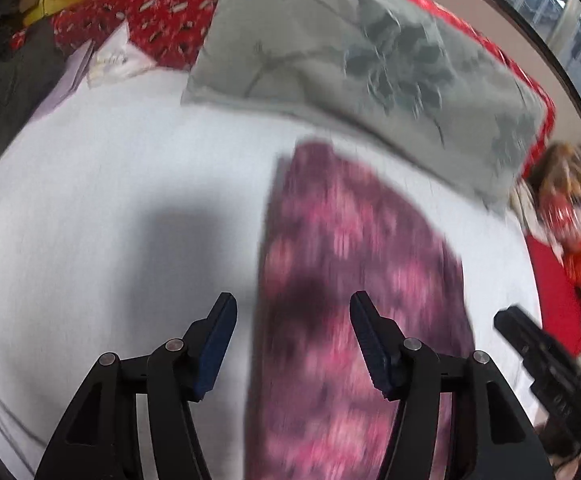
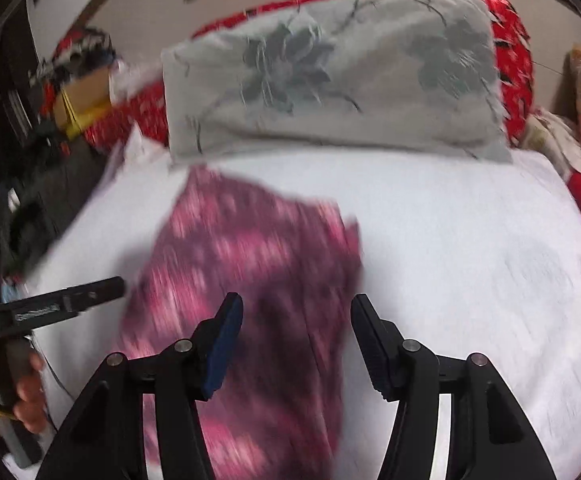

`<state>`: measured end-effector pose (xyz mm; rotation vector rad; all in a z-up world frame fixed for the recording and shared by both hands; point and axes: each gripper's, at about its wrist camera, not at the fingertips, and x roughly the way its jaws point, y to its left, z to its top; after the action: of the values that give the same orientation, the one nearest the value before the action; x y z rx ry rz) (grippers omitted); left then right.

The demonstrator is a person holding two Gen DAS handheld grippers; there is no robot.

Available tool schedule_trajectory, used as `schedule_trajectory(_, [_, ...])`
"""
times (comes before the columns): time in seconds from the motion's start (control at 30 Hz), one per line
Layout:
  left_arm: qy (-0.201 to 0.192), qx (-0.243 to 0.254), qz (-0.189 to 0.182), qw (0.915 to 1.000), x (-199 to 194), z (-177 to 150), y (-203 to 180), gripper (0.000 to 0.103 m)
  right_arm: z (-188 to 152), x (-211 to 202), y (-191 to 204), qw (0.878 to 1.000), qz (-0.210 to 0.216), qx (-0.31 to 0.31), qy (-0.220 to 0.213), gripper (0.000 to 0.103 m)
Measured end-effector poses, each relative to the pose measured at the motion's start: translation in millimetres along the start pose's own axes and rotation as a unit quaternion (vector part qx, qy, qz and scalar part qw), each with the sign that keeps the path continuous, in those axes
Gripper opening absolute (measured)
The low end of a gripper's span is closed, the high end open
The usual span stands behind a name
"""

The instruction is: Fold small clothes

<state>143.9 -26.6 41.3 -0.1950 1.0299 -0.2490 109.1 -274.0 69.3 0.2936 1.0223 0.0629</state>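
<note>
A small purple garment with a pink pattern (image 1: 354,272) lies flat on the white sheet (image 1: 110,200), blurred by motion. My left gripper (image 1: 293,304) is open and empty above the garment's left edge. My right gripper (image 2: 296,306) is open and empty above the same garment (image 2: 258,264), near its right part. The left gripper also shows in the right wrist view (image 2: 90,294) at the garment's left side. The right gripper shows in the left wrist view (image 1: 530,344) at the far right.
A grey pillow with a flower print (image 1: 350,68) lies beyond the garment, also in the right wrist view (image 2: 330,76). Red patterned bedding (image 1: 162,28) is behind it. Dark clothes and a yellow box (image 2: 78,116) sit at the left. Clutter (image 1: 570,216) lies at the right.
</note>
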Motion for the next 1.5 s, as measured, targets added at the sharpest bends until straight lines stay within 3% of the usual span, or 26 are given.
schedule_trajectory(0.03, [-0.005,-0.002,0.000,1.0000,9.5,12.5,-3.7,0.058,12.2,13.5,1.0,1.000,0.008,0.005,0.000,0.036])
schedule_trajectory(0.1, [-0.007,-0.004,0.000,1.0000,28.0,34.3,-10.8,0.058,26.7,37.1,-0.9,0.999,0.024,0.020,0.007,0.026])
schedule_trajectory(0.3, [0.016,0.021,0.031,0.9992,108.5,71.3,-31.8,0.058,44.2,97.9,-9.1,0.998,0.034,0.051,0.028,0.026])
schedule_trajectory(0.4, [0.063,0.026,0.061,0.9958,153.1,72.4,-33.6,0.062,36.8,136.4,-18.4,0.995,-0.005,0.052,0.080,0.023])
schedule_trajectory(0.47, [0.052,0.009,0.050,0.9973,162.0,76.1,-30.3,0.064,37.0,139.3,-21.7,0.996,0.002,0.059,0.073,0.023])
schedule_trajectory(0.57, [0.063,-0.005,0.030,0.9975,156.1,83.2,-24.6,0.058,39.9,131.1,-20.0,0.996,0.005,0.059,0.072,0.023])
schedule_trajectory(0.67, [0.048,-0.022,0.005,0.9986,126.5,85.0,-9.2,0.055,38.3,102.3,-18.8,0.998,0.023,0.046,0.045,0.029])
schedule_trajectory(0.8, [0.013,-0.013,0.001,0.9998,80.3,55.6,0.4,0.055,23.1,70.5,-27.2,0.997,0.053,0.060,0.017,0.032])
schedule_trajectory(0.83, [0.017,-0.010,0.002,0.9998,75.9,44.6,0.9,0.056,17.0,69.7,-30.0,0.997,0.049,0.063,0.022,0.032])
schedule_trajectory(0.93, [0.039,0.008,0.016,0.9991,76.4,14.4,-4.6,0.059,-2.8,89.7,-32.3,0.994,0.011,0.052,0.095,0.032])
schedule_trajectory(1.03, [0.025,0.034,0.037,0.9984,61.4,2.6,-14.2,0.058,-3.7,76.2,-19.7,0.995,-0.023,0.021,0.090,0.040])
schedule_trajectory(1.17, [0.024,0.051,0.033,0.9978,29.0,-14.5,-18.2,0.057,-12.2,36.2,-4.2,0.997,0.008,-0.003,0.076,0.043])
schedule_trajectory(1.23, [0.022,0.046,0.030,0.9982,15.1,-33.7,-10.7,0.059,-27.5,17.0,-2.4,0.997,0.016,-0.013,0.068,0.052])
schedule_trajectory(1.37, [0.043,0.037,0.028,0.9980,10.3,-81.5,2.4,0.067,-72.8,12.1,-5.4,0.995,-0.007,-0.034,0.094,0.053])
schedule_trajectory(1.43, [0.035,0.047,0.034,0.9977,8.4,-91.8,0.8,0.070,-95.8,22.5,-11.1,0.990,-0.026,-0.038,0.130,0.058])
schedule_trajectory(1.5, [0.034,0.055,0.042,0.9970,0.6,-91.2,-3.6,0.070,-101.5,14.8,-16.7,0.993,-0.027,-0.022,0.110,0.062])
